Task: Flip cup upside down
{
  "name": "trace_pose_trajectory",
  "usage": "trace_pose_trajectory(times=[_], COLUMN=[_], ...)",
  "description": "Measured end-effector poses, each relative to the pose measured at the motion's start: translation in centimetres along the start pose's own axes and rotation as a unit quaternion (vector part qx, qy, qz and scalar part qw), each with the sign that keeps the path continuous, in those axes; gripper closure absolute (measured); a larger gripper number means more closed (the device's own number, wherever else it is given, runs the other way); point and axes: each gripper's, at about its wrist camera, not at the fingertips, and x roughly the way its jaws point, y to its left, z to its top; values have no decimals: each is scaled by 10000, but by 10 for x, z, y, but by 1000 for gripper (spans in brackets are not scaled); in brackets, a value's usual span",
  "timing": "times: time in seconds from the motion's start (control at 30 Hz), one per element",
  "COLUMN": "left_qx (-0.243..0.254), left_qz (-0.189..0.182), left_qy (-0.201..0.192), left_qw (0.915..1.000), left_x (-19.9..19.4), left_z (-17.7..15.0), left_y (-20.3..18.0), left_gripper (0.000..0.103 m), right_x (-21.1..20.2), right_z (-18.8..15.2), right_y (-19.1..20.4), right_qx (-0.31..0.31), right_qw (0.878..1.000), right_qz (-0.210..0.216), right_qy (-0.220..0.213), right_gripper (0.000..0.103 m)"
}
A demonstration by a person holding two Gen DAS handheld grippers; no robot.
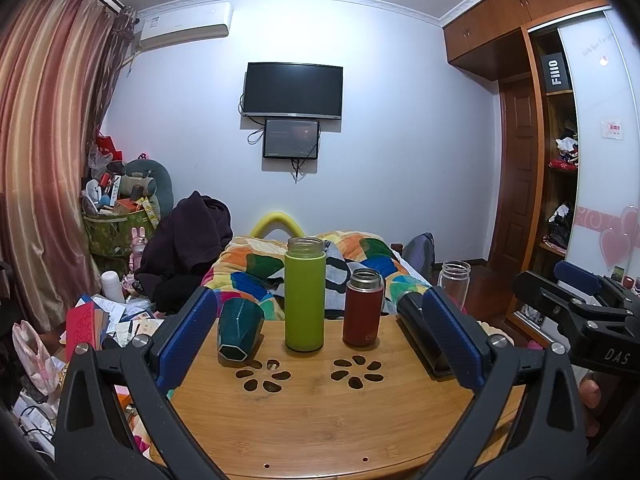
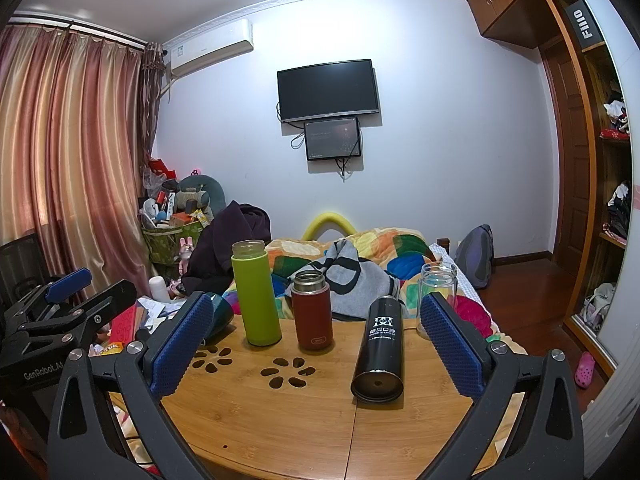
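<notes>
On the round bamboo table five vessels stand or lie in a rough row. Farthest left, the dark teal faceted cup sits tilted with its hexagonal base facing the left wrist camera, just beside the left gripper's blue left pad; in the right wrist view only a sliver of it shows behind that gripper's left pad. Next comes the tall green bottle, upright and lidless, then the shorter red flask, also upright with a steel neck. Right of these the black flask leans with its round bottom toward the right wrist camera, white lettering along its side. Beyond it, at the table's far right edge, a clear glass jar stands upright. The left gripper hangs above the near edge with its jaws spread wide, grasping nothing, the cup, green bottle and red flask between the pads. The right gripper is likewise spread wide and empty, framing the green bottle, red flask and black flask. Behind the table lies a patchwork blanket.
</notes>
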Motion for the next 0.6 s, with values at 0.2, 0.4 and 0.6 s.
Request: trace_pose_trajectory(times=[0.2,0.4,0.6], left_qx=[-12,-16,-17], left_qz=[1,0,-5], left_qy=[6,13,16], left_qw=[10000,10000,10000], left_x=[0,0,0], left_z=[-1,0,-1], left_y=[2,2,2], left_gripper=[0,0,0], right_x=[0,0,-1], right_z=[0,0,0], right_y=[0,0,0], right_qx=[1,-2,1], right_qw=[10000,10000,10000], right_qz=[1,1,-1], right_qy=[-5,-7,-4], right_gripper=[0,0,0])
